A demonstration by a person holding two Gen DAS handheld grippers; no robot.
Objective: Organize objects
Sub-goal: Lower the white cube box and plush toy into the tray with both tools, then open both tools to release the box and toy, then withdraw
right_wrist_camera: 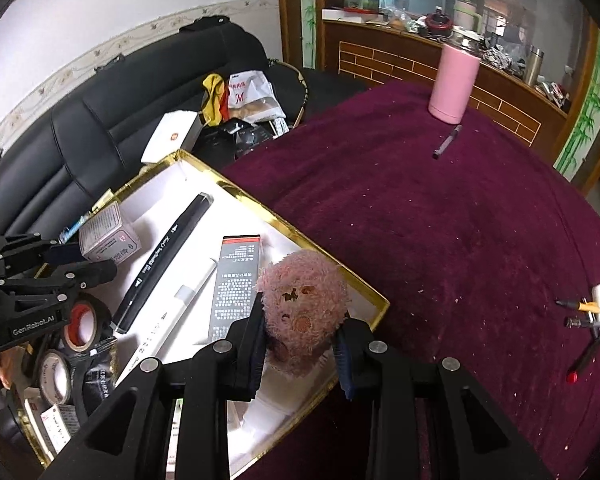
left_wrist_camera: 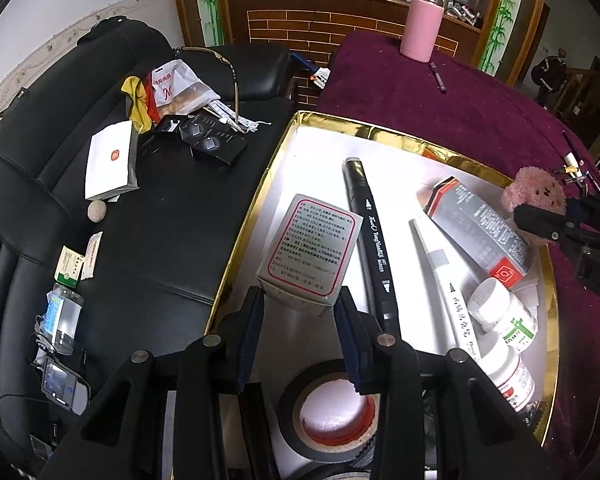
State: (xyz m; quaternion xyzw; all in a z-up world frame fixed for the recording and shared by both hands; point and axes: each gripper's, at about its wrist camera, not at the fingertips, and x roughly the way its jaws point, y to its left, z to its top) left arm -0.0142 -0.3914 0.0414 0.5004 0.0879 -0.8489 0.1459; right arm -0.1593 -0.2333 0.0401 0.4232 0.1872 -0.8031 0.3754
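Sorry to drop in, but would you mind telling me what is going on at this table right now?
A person is sorting small items into a gold-rimmed tray on a maroon-covered table, with a handheld gripper in each hand. The left gripper is shut on a small printed box above the tray's white floor. The right gripper is shut on a pink plush toy at the tray's edge. A black marker, a white pen, pill bottles and a tape roll already lie inside.
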